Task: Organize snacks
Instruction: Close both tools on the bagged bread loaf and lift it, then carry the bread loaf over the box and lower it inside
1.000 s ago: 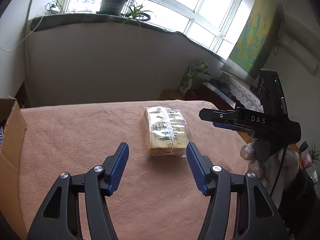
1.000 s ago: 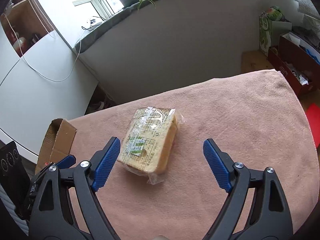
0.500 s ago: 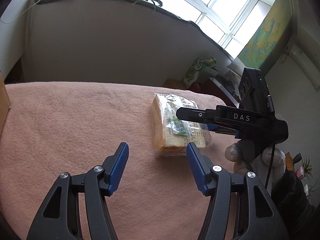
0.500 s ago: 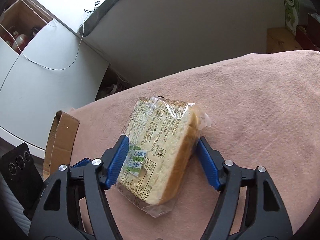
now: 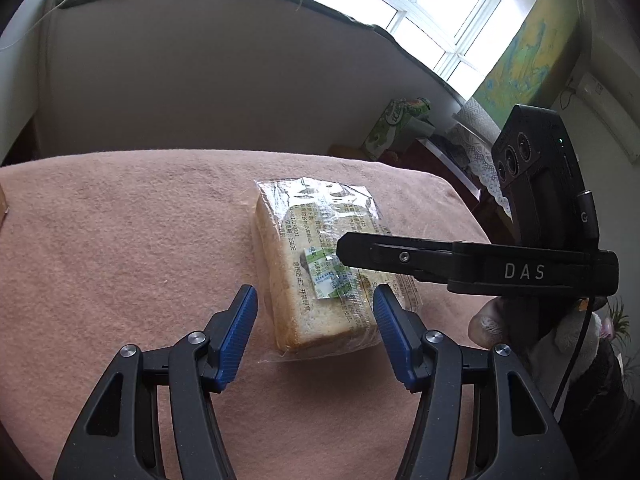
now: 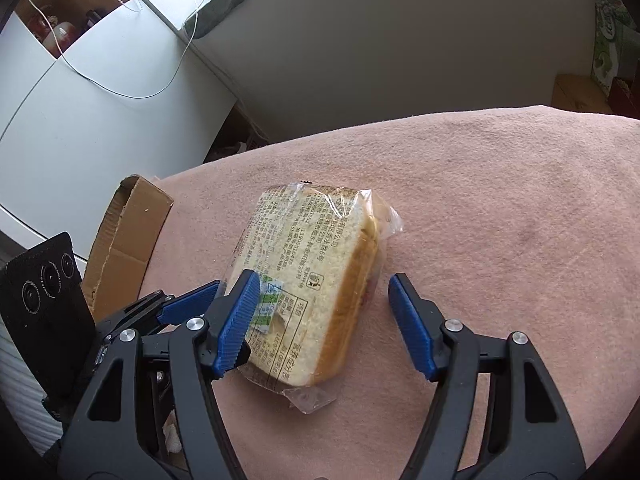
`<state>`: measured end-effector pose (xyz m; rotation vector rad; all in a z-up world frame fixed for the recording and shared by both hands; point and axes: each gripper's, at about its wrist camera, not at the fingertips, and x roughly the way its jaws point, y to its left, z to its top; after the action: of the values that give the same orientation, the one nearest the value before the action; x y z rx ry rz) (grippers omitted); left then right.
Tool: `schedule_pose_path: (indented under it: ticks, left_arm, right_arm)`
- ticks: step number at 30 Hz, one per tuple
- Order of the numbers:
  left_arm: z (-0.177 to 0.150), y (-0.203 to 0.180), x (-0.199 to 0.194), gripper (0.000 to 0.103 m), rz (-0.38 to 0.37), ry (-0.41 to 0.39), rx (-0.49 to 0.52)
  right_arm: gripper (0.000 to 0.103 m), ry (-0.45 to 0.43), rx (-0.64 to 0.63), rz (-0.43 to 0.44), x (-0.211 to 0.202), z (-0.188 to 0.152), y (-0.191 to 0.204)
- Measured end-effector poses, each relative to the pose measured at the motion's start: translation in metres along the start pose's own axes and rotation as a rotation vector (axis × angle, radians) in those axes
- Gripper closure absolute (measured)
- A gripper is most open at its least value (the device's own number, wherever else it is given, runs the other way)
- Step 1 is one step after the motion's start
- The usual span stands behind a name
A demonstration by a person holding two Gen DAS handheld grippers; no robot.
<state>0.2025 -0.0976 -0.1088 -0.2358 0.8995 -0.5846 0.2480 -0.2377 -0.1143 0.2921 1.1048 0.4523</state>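
A clear-wrapped pack of sliced bread (image 5: 320,256) (image 6: 316,248) lies flat on the pink cloth-covered table (image 6: 500,220). My right gripper (image 6: 323,282) straddles the near end of the pack and its jaws are closing. Its left pad overlaps the wrapper's edge, while the right pad stands a little clear of the bread. One of its black fingers (image 5: 400,258) reaches over the pack from the right in the left wrist view. My left gripper (image 5: 316,296) is open, its blue pads on either side of the pack's near end without touching it.
An open cardboard box (image 6: 128,236) stands at the table's left edge. A gloved hand (image 5: 492,324) holds the right gripper. Beyond the far table edge rises a grey wall with a window sill and plants; a green carton (image 5: 396,128) and cluttered shelves lie right.
The right gripper came down over the bread pack and its jaws narrowed around it. The left gripper moved forward, so the pack now sits between its fingertips.
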Motion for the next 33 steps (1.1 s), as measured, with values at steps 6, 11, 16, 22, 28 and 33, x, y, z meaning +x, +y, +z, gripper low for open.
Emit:
schedule_pose_path:
  ticks: [6,11,16,22,28,33]
  left_arm:
    - [-0.001,-0.013,0.0,0.05,-0.007,-0.002,0.037]
    - [-0.001,-0.014,-0.012,0.05,0.007,-0.034,0.052]
    - [-0.005,-0.011,-0.038,0.051,0.019,-0.091,0.059]
    - [-0.007,-0.003,-0.077,0.051,0.053,-0.174,0.064]
    - [-0.01,0.008,-0.108,0.051,0.086,-0.242,0.061]
    - [-0.013,0.019,-0.125,0.051,0.13,-0.281,0.047]
  right_arm:
    - [0.052,0.003,0.006,0.047,-0.006,-0.007,0.002]
    - [0.053,0.0,0.007,0.073,-0.012,-0.007,0.01]
    - [0.053,-0.027,-0.03,0.084,-0.022,-0.005,0.033]
    - [0.053,-0.064,-0.088,0.113,-0.034,-0.001,0.073]
    - [0.053,-0.081,-0.155,0.124,-0.038,0.003,0.115]
    - [0.053,-0.077,-0.215,0.126,-0.032,0.006,0.15]
